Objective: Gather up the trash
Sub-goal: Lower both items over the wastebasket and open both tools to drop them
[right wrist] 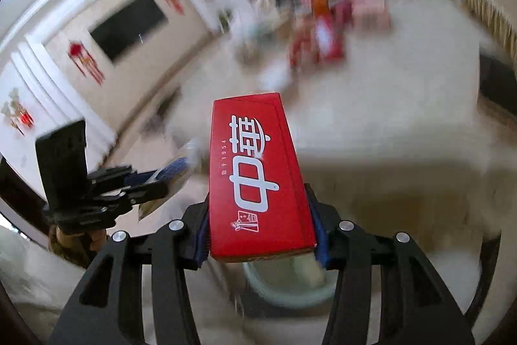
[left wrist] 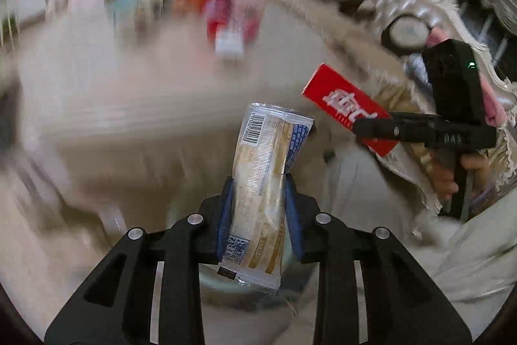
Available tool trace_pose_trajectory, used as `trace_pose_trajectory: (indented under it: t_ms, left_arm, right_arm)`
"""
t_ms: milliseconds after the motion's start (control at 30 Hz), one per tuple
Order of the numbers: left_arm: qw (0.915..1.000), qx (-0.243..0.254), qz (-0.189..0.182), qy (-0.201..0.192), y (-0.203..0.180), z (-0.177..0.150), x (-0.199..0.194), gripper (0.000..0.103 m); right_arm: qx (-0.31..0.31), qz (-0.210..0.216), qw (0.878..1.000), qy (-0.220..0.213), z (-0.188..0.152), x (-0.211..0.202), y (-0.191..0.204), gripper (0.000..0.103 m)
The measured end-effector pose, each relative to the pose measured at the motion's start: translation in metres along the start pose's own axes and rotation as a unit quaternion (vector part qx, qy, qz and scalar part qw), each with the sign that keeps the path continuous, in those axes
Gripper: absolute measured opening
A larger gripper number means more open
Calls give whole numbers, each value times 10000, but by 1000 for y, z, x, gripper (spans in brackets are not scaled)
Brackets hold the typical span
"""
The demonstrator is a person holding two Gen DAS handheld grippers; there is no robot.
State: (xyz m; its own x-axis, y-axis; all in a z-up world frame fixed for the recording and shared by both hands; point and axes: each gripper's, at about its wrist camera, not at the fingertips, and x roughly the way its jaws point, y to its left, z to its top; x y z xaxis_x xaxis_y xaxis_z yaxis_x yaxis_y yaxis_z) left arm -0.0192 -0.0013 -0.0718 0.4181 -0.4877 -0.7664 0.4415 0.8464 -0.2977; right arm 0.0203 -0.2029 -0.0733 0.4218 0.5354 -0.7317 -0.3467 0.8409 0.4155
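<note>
Between the blue pads (left wrist: 226,209) of the left gripper (left wrist: 258,209) sits a snack wrapper (left wrist: 263,183). The jaws are squeezed on its middle, and it stands up tall with its barcode end on top. Just under the wrapper, a pale round bin (left wrist: 213,277) shows, all blurry.

To the right of the wrapper and a bit farther off, the right gripper (left wrist: 371,126) holds a red box (left wrist: 345,105) with white writing. A hand (left wrist: 452,173) grips its handle. In the right wrist view the red box (right wrist: 258,180) fills the middle, and the jaws of the right gripper (right wrist: 260,231) press on its two long sides. The pale bin (right wrist: 284,290) lies right below the box here too. The left gripper (right wrist: 145,188) shows to the left of the box, with the wrapper (right wrist: 174,170) poking out of it.

Past the wrapper, a pale tabletop (left wrist: 145,80) spreads out. At its far side is a blurry heap of bright packets (left wrist: 226,15), red and orange. On the far wall, left of the red box, hangs a dark screen (right wrist: 127,25).
</note>
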Motion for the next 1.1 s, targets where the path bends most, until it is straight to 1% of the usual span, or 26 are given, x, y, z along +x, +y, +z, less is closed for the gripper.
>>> trace_pose_trajectory:
  t_ms: [67, 100, 167, 200, 300, 367, 433, 467, 500, 533, 567, 600, 633, 667, 767, 833, 900, 967, 1000, 1033, 1067, 1100]
  left_arm:
    - [9988, -164, 116, 448, 8, -19, 37, 30]
    - [9969, -267, 243, 703, 14, -28, 62, 30]
    - [9920, -484, 254, 1140, 26, -40, 104, 30]
    - [9900, -517, 285, 1280, 29, -44, 118, 30]
    - [9849, -472, 443, 1605, 35, -50, 151, 30]
    - [9831, -517, 484, 1685, 39, -53, 160, 30]
    - [9821, -683, 513, 1681, 46, -53, 165, 34]
    - [9811, -762, 500, 1706, 49, -54, 165, 56]
    - [9800, -852, 555, 1709, 51, -54, 165, 85]
    - [9798, -884, 628, 1681, 53, -50, 164, 89]
    - [9804, -877, 645, 1645, 53, -49, 162, 89]
    - [9811, -867, 592, 1628, 52, -49, 161, 89]
    - [9811, -878, 581, 1624, 52, -50, 160, 89]
    - [9810, -877, 616, 1618, 51, -51, 159, 89]
    - [9825, -695, 864, 1495, 46, -52, 146, 89]
    - [9849, -582, 925, 1343, 40, -49, 131, 89]
    - [9899, -472, 806, 1068, 31, -41, 102, 89]
    - [9947, -386, 580, 754, 23, -29, 70, 89]
    - [9973, -321, 442, 498, 20, -19, 47, 89]
    - [9986, -263, 382, 270, 18, -9, 29, 89]
    - [9991, -173, 387, -79, 17, 5, 5, 89]
    - [9983, -118, 481, -311, 19, 17, -9, 89]
  right_arm:
    - [224, -434, 9966, 661, -19, 51, -17, 47]
    - [298, -507, 9946, 854, -24, 67, -23, 47]
    - [456, -624, 9872, 1395, -38, 114, -38, 47]
    - [484, -636, 9850, 1529, -41, 127, -42, 47]
    - [308, -874, 9790, 1816, -44, 163, -46, 47]
    - [187, -990, 9783, 1810, -42, 171, -44, 47]
    - [129, -1035, 9792, 1739, -39, 177, -44, 49]
    - [129, -1029, 9793, 1739, -37, 180, -44, 50]
    - [142, -1071, 9790, 1730, -41, 178, -43, 58]
    - [149, -1149, 9789, 1682, -42, 176, -42, 69]
    - [124, -1206, 9794, 1615, -41, 174, -41, 72]
    - [99, -1229, 9797, 1582, -40, 173, -41, 73]
    - [95, -1231, 9798, 1572, -48, 163, -48, 73]
    - [118, -1249, 9795, 1575, -49, 159, -49, 73]
    - [194, -1204, 9802, 1559, -51, 143, -51, 73]
    - [76, -1031, 9837, 1468, -45, 126, -41, 73]
    - [-67, -813, 9882, 1295, -38, 101, -31, 73]
    - [-203, -471, 9945, 915, -23, 64, -18, 73]
    - [-246, -334, 9969, 662, -14, 47, -14, 73]
    - [-282, -194, 9990, 287, -1, 25, -9, 73]
    - [-308, -109, 9994, -92, 13, 6, -7, 73]
    - [-325, -90, 9988, -359, 23, -6, -6, 73]
